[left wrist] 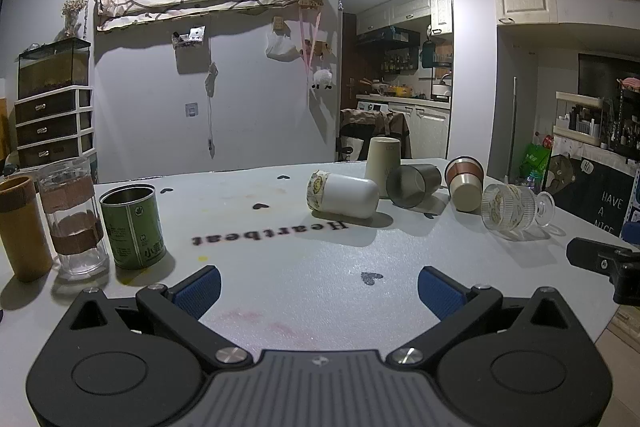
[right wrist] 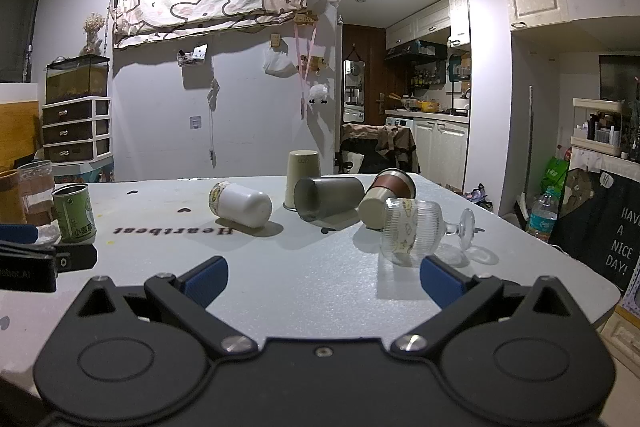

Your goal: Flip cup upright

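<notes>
Several cups lie on their sides on the white table [left wrist: 280, 267]: a white cup [left wrist: 344, 195] [right wrist: 242, 205], a dark grey cup [left wrist: 414, 185] [right wrist: 326, 197], a brown-banded cup [left wrist: 464, 183] [right wrist: 386, 201] and a ribbed stemmed glass [left wrist: 516, 207] [right wrist: 416, 229]. A beige cup [left wrist: 382, 157] [right wrist: 302, 167] stands mouth down behind them. My left gripper [left wrist: 318, 287] is open and empty, well short of the white cup. My right gripper [right wrist: 324, 279] is open and empty; the glass lies just ahead of its right finger [right wrist: 442, 283].
At the table's left stand a green tin [left wrist: 134, 227] [right wrist: 76, 213], a clear glass with brown bands [left wrist: 74, 215] and a brown tumbler [left wrist: 22, 227], all upright. The table's right edge [right wrist: 580, 279] drops off close to the stemmed glass.
</notes>
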`<state>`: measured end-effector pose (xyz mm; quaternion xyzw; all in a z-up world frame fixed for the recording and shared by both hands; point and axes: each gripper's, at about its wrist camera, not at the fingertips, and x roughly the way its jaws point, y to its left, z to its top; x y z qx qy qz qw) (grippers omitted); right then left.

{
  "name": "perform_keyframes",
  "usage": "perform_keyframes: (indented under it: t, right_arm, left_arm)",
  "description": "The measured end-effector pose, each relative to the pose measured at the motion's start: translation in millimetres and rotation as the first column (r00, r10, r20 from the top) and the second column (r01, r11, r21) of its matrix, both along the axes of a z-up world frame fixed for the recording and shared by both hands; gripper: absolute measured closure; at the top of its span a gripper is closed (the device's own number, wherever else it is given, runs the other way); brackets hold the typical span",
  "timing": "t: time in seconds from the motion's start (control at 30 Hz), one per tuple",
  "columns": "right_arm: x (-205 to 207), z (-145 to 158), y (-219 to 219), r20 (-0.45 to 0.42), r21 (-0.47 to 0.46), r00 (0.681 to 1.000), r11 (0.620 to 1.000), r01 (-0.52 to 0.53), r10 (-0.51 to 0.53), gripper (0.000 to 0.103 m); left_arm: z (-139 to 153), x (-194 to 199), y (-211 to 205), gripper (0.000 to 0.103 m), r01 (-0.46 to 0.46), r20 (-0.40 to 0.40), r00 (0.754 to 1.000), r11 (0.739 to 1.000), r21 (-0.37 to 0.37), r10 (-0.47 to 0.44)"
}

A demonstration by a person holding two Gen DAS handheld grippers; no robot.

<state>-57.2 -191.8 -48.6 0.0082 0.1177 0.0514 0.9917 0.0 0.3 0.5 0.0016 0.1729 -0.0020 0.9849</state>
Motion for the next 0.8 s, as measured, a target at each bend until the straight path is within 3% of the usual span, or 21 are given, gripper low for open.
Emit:
perform_keyframes:
  t: [0.8]
  right_arm:
    - [0.5,-0.3,0.1,-0.001,0.001,1.0,1.0,0.0,0.0,0.0]
  left_arm:
    - [-7.1,-2.2,-8.8,0.0,0.0,-0.003,1.0,1.0,0.0,0.0]
